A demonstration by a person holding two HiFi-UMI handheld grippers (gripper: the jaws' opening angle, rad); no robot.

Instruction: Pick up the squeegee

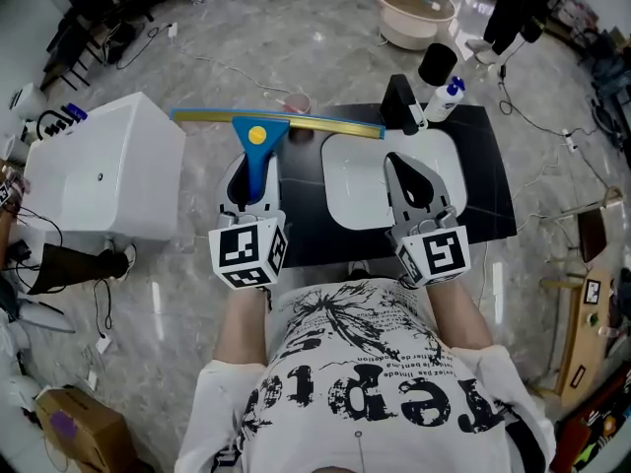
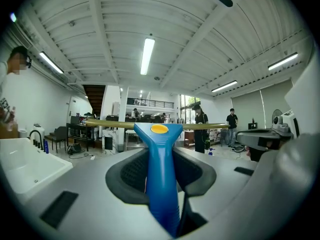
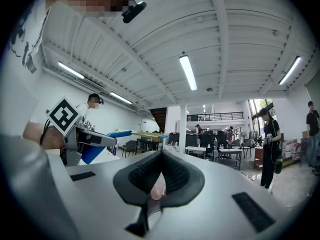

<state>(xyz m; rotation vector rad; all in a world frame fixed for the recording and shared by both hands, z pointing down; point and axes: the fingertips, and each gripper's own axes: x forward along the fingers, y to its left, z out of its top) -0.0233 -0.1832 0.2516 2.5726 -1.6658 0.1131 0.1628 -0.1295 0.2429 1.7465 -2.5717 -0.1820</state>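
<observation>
- The left gripper [image 1: 250, 183] is clamping the blue handle of the squeegee [image 1: 258, 144]. Its jaws are standing partly closed, with the pads pressing on both sides of the handle.
- The squeegee is projecting toward 12 o'clock from the left gripper, and its yellow-edged blade is lying crosswise at the far end.
- The right gripper [image 1: 409, 172] is hovering at 3 o'clock from the left one, over the white basin [image 1: 347, 190] on the black bench [image 1: 493, 200]. Its jaws are resting together and holding nothing.
- Judgement: the grasp is looking secure, and the blade is appearing to hang clear of the bench, so the pick-up is reading as essentially done.
- Remaining: at most keeping the squeegee steady; no help from the right gripper is looking necessary.
</observation>
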